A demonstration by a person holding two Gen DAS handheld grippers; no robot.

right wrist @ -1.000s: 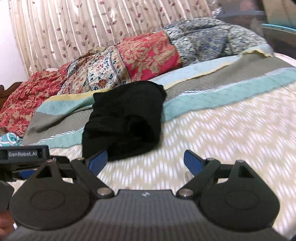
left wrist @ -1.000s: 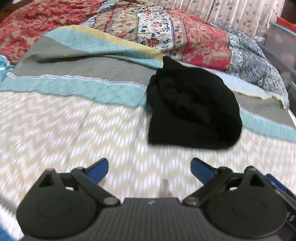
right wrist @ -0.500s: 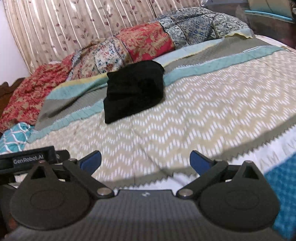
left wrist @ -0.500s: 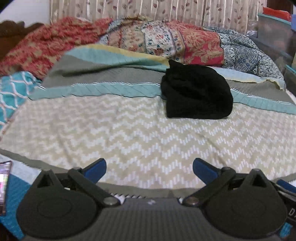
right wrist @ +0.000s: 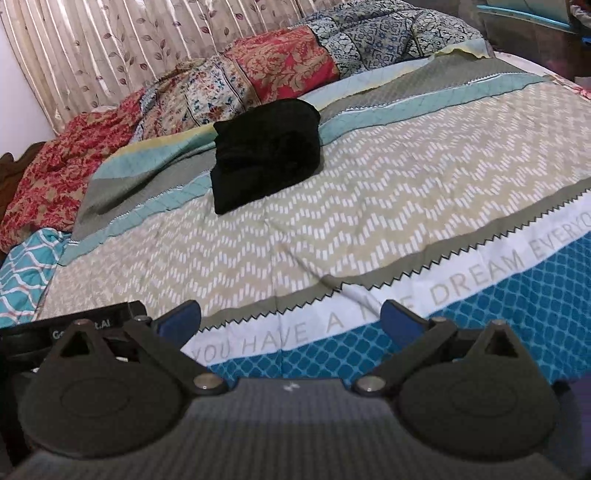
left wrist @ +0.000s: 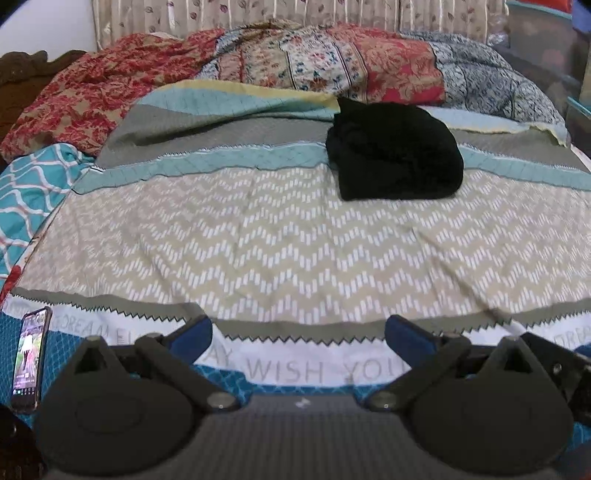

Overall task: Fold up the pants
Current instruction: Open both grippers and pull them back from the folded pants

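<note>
The black pants [left wrist: 395, 147] lie folded into a compact bundle on the far part of the bed, across the teal stripe of the bedspread; they also show in the right wrist view [right wrist: 266, 155]. My left gripper [left wrist: 297, 332] is open and empty, far back from the pants over the bed's near edge. My right gripper [right wrist: 291, 319] is open and empty, also far back over the near edge. Neither gripper touches the pants.
The chevron bedspread [left wrist: 277, 240] covers the bed. A floral quilt [left wrist: 295, 62] is heaped along the far side before a curtain. A lit phone [left wrist: 31, 356] lies at the near left edge. The other gripper's body [right wrist: 74, 326] shows at left. Storage bins [left wrist: 546, 33] stand at right.
Both grippers have pulled back a long way from the folded pants toward the bed's near edge. The pants look smaller and have not moved. Both stay open.
</note>
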